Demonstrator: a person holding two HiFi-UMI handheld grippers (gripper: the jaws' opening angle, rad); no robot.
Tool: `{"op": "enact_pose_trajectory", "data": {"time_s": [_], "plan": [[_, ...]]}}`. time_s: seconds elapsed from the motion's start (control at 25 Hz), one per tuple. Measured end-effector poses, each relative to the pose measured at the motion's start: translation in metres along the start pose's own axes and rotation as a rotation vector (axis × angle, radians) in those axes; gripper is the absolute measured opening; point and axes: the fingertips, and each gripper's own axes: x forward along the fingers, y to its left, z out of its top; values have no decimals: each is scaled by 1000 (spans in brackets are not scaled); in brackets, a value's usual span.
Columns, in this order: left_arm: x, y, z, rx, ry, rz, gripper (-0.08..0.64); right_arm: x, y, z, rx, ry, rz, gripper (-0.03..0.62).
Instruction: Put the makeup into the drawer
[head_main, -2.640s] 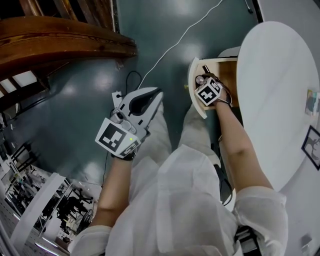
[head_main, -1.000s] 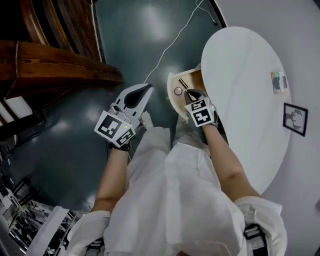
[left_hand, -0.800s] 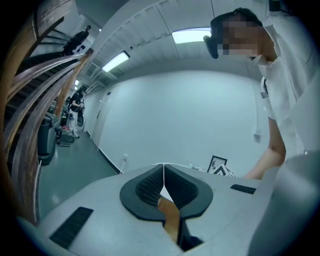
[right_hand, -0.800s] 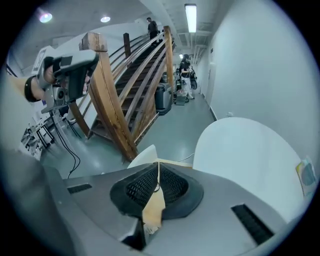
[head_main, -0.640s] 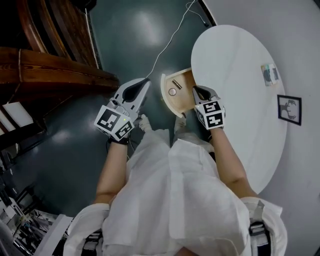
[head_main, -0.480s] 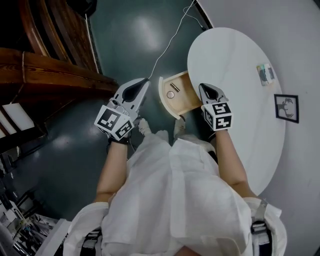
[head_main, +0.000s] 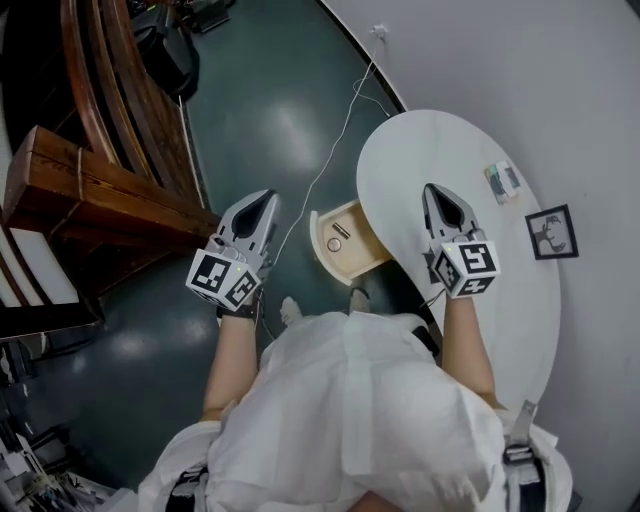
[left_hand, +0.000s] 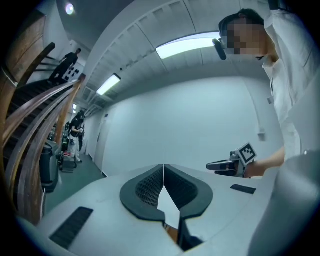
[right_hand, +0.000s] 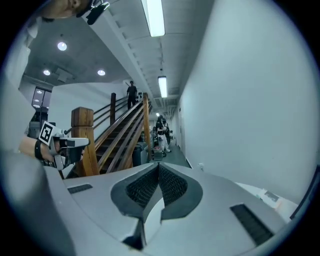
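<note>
The small wooden drawer (head_main: 352, 262) stands pulled out from under the white round table (head_main: 400, 170). Inside it lie a round makeup compact (head_main: 334, 244) and a dark stick-shaped item (head_main: 341, 231). My right gripper (head_main: 436, 189) hangs over the table top, to the right of the drawer, shut and empty; in its own view the pads (right_hand: 159, 164) meet with nothing between them. My left gripper (head_main: 264, 196) hovers over the floor to the left of the drawer, also shut and empty (left_hand: 163, 166). Each gripper shows in the other's view.
On the table's far right lie a small packet (head_main: 502, 180) and a framed picture (head_main: 550, 232). A white cable (head_main: 330, 160) runs across the dark green floor. A wooden staircase (head_main: 110, 190) rises at the left. The white wall curves behind the table.
My right gripper has lifted out of the drawer and swung right, over the table top. The left gripper has risen a little. Both stay shut.
</note>
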Motion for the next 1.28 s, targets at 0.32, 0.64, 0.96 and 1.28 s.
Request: {"op": "enact_pose_trajectory", "data": {"time_s": [0.32,0.64,0.96,1.28], "plan": [[-14,0,56,39,-111,49,17,-31,-8,59,-7,-142,-8,9],[-34,-2,95,88,-180,70,18,-58,-5,110,-12,-279,-23,9],[-44,0,99,103,-185,99,17,-46,0,110,-23,-277,10,9],[-37,0,95,111,-168,97,18,-41,-5,109,-35,-269,17,9]]}}
